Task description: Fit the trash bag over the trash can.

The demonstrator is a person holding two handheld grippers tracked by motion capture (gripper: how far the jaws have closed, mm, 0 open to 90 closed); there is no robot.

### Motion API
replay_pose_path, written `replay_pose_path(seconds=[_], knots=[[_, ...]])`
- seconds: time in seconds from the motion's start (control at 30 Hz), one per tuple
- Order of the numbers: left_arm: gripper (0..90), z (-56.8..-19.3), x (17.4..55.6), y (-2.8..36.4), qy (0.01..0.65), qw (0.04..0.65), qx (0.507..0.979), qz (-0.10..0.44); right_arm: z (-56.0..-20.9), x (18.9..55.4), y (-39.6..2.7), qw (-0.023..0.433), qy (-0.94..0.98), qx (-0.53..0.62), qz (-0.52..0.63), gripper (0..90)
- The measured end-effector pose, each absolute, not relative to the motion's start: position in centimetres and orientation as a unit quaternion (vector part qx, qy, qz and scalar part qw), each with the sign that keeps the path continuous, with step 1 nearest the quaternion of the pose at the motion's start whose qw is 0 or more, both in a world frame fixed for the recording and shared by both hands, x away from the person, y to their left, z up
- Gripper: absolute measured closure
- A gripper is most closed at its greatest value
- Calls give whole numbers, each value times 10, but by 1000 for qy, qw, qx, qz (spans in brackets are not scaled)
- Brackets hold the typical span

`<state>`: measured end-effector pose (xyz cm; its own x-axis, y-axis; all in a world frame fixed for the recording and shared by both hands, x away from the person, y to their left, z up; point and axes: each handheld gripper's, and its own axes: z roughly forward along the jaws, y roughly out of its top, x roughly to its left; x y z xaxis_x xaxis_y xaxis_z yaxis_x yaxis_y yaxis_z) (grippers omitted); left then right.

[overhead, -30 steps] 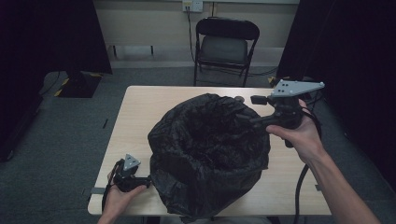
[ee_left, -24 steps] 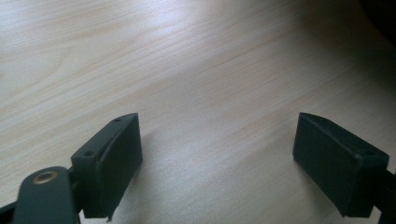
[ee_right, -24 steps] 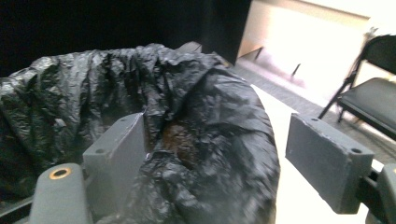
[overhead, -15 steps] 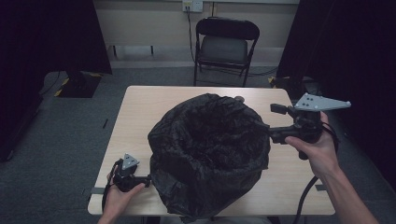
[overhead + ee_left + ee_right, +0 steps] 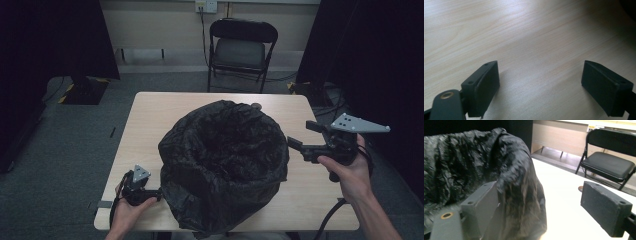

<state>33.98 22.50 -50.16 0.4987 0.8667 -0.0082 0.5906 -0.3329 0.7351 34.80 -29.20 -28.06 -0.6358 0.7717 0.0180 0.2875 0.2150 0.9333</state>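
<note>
Black bin bag (image 5: 223, 170) at the desk's (image 5: 150, 120) near middle — crinkled, glossy, mouth gaping upward.
Right gripper (image 5: 303, 138), just beside its right flank, jaws just opening wide, nothing between; left gripper (image 5: 159, 192) — jaws wide, empty, near-left.

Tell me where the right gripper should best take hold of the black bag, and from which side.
Probably the rolled rim of the black bag on its right side, coming in level from the right. The right gripper already faces that edge with jaws open, and the thin, crumpled film folded over there looks easy to pinch.
</note>
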Motion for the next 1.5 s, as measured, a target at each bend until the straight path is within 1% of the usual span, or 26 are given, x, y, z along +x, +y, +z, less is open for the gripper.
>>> replay_pose_path(seconds=[0.13, 0.33, 0.43, 0.7, 0.87, 1.23, 1.33, 1.5], knots=[[144, -502, 340, 225, 461, 349, 792, 198, -290, 344, -299, 239, 735, 367, 518, 136], [144, -502, 340, 224, 466, 348, 789, 200, -314, 344, -306, 250, 729, 391, 503, 136], [143, -502, 340, 223, 469, 347, 787, 202, -326, 346, -306, 265, 725, 402, 492, 141], [143, -502, 340, 223, 469, 347, 787, 202, -365, 348, -310, 257, 726, 431, 470, 142], [143, -502, 339, 223, 470, 347, 786, 202, -380, 347, -314, 253, 728, 446, 455, 143], [142, -502, 340, 221, 475, 346, 783, 204, -430, 353, -323, 245, 726, 482, 424, 143], [142, -502, 340, 222, 474, 346, 784, 203, -442, 356, -325, 252, 724, 497, 407, 153], [142, -502, 341, 222, 474, 346, 784, 203, -458, 360, -329, 250, 732, 506, 381, 153]])
